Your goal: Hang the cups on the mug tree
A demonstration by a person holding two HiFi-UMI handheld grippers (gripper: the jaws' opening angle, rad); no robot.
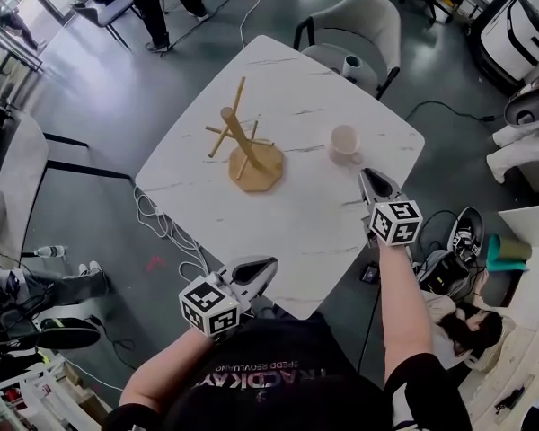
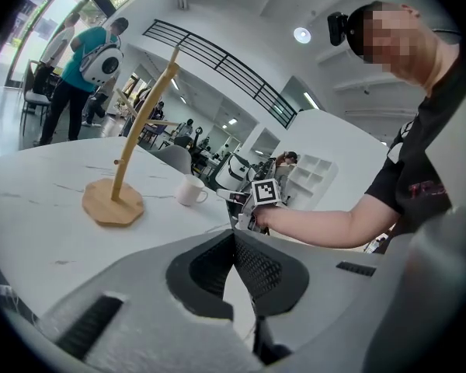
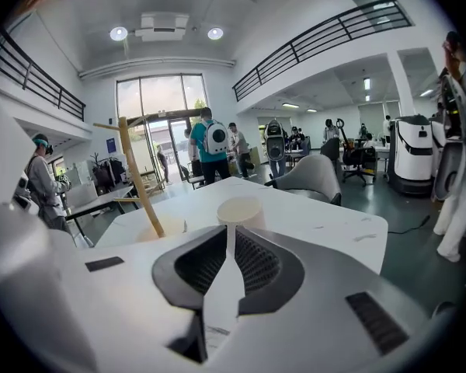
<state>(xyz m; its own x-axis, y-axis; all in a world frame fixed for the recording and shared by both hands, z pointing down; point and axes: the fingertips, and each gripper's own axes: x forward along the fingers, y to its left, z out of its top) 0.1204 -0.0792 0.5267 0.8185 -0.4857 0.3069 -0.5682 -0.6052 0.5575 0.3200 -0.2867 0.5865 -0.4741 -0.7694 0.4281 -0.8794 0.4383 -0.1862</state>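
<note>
Seen from above, a white marbled table [image 1: 296, 214] stands on a dark grey floor. A wooden mug tree [image 1: 247, 151] stands upright on its flat base near the middle of the table, its thin pegs angling out from a central stem. A pale cup [image 1: 345, 139] sits mouth up on the tabletop to the right of the tree, near it but clearly apart – it is on the table, not on a peg.

The person's two bare forearms reach in from the bottom edge, each hand holding a grey gripper with a marker cube. The right gripper [image 1: 370, 180] is over the table's right side, pointing towards the cup and stopping short of it. Its own view shows the jaws only a sliver apart, a thin slit with nothing between them, and the cup straight ahead beyond the tips. The left gripper [image 1: 265, 269] is at the table's near edge, well back from both cup and tree. In its own view the jaw tips meet and hold nothing – the tree, the cup and the other arm lie beyond.

A grey chair [image 1: 359, 30] is at the far side of the table, and white cables [image 1: 166, 227] trail on the floor at the left. People stand in the background.
</note>
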